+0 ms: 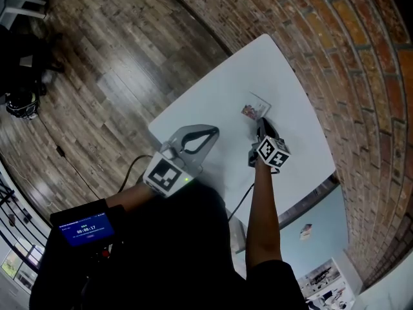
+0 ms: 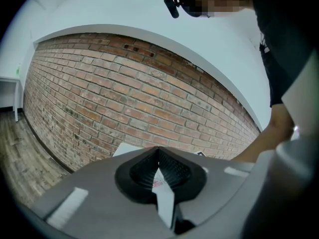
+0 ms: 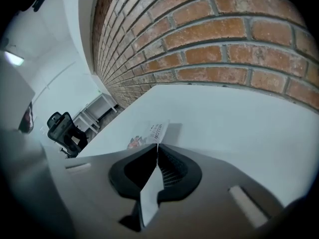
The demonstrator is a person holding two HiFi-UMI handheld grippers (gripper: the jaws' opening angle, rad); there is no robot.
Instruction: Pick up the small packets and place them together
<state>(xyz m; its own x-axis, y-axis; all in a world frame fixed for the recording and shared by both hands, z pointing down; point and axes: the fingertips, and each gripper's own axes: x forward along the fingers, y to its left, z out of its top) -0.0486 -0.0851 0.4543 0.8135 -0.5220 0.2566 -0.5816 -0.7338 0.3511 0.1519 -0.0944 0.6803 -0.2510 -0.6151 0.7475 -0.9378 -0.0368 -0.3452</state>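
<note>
The left gripper [image 2: 158, 152] is clamped on a small white red-printed packet [image 2: 162, 189] above the near edge of the white table [image 1: 226, 89], the right gripper [image 3: 157, 151] pinches a small white lettered packet [image 3: 155, 132] at the tabletop, so bringing them together apparently remains.

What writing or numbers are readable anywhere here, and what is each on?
"MELLOW": small white paper packet in the right gripper.
"00:00:17": blue screen on the black device.
Smaller print on that packet and red print on the white packet in the left gripper: too blurred to read.
</note>
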